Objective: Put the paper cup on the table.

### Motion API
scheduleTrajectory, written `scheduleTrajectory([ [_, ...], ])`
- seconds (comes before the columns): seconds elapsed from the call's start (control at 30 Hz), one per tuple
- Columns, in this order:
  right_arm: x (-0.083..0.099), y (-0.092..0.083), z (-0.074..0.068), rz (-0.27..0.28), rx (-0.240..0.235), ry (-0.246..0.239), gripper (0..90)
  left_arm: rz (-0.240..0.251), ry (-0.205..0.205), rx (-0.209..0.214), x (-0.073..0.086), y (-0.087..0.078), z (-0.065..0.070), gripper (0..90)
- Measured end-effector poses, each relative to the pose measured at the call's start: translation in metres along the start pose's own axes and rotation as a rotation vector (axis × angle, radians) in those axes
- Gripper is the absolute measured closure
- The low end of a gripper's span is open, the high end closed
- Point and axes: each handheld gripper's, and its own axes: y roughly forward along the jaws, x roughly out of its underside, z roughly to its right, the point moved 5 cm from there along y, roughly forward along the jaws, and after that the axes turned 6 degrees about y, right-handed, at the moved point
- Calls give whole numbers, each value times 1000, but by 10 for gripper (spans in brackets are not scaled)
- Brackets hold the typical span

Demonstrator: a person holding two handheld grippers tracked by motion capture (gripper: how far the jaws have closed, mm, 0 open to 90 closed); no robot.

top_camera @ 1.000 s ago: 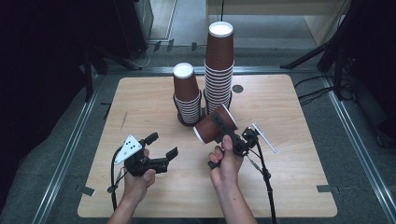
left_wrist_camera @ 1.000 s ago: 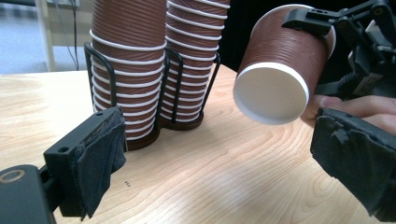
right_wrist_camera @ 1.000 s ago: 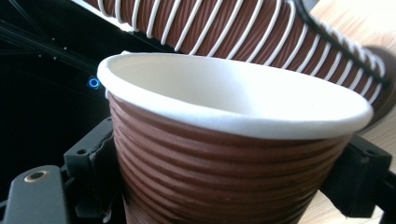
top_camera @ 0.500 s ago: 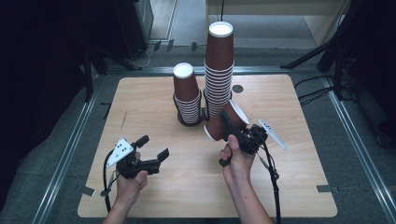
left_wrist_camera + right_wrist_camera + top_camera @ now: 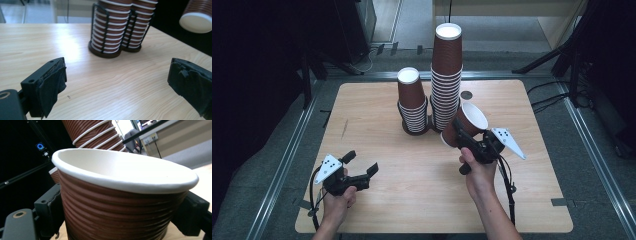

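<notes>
1. Since the earlier frame I am drawing my left claw [image 5: 360, 166] back toward the near left part of the table [image 5: 522, 210], away from the stacks, and its jaws have just been opening wider with nothing between them; they are now standing released over bare wood.
2. My right claw [image 5: 460, 131] is tipping the cup [image 5: 465, 125] round so its white mouth is now facing up and to the right, where earlier it lay more on its side.
3. The right claw is grasping that cup: in the right gripper view its jaws are pressing on the ribbed brown wall [image 5: 117, 220] from both sides.
4. The cup is sitting just beside the foot of the tall stack [image 5: 447, 75], off the wood, with the short stack [image 5: 412, 102] one step further to the left of my right claw.
5. I judge this means the cup is being righted and carried alone, the left claw having let go of its share.
6. Both stacks are standing in black wire holders [image 5: 105, 47] ahead of the left claw.
7. The table is pale wood and matt; around it the room is lying dark, with a grey floor and cables beyond the far edge.
</notes>
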Motion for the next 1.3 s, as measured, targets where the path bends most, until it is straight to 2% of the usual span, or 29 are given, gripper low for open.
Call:
scheduleTrajectory([
  [0.07,-4,0,7,-8,14,-33,131,-2,-7,-18,3,-4,-7,20],
  [0.13,-5,0,8,-5,19,-42,131,-11,-12,-40,7,-8,-14,20],
  [0.17,-9,0,13,12,27,-72,132,-13,-17,-51,9,-10,-17,20],
  [0.23,-10,0,15,26,28,-87,132,-23,-14,-71,13,-13,-24,20],
  [0.27,-12,0,18,48,35,-123,132,-24,-16,-81,15,-14,-26,21],
  [0.3,-14,0,22,63,61,-188,132,-30,-16,-92,18,-17,-30,20],
  [0.33,-14,0,22,63,61,-188,132,-33,-18,-100,20,-18,-32,20],
  [0.43,-17,1,32,57,106,-232,132,-45,-21,-131,26,-22,-42,20],
  [0.47,-17,1,32,57,106,-232,132,-47,-29,-145,29,-24,-46,20],
  [0.57,-21,1,43,66,138,-275,131,-57,-36,-172,35,-29,-55,20],
  [0.63,-22,2,49,70,157,-287,128,-68,-28,-198,39,-31,-59,20],
  [0.77,-24,6,62,81,188,-299,125,-95,-37,-241,48,-33,-66,20],
  [0.83,-23,7,68,76,200,-307,125,-107,-57,-240,52,-33,-67,20],
  [1.07,-26,11,83,73,231,-327,125,-120,-45,-248,54,-30,-67,20],
  [1.2,-27,15,89,69,239,-314,125,-129,-37,-254,56,-28,-66,20],
  [1.3,-27,21,95,68,243,-340,124,-127,-36,-253,56,-29,-65,20],
])
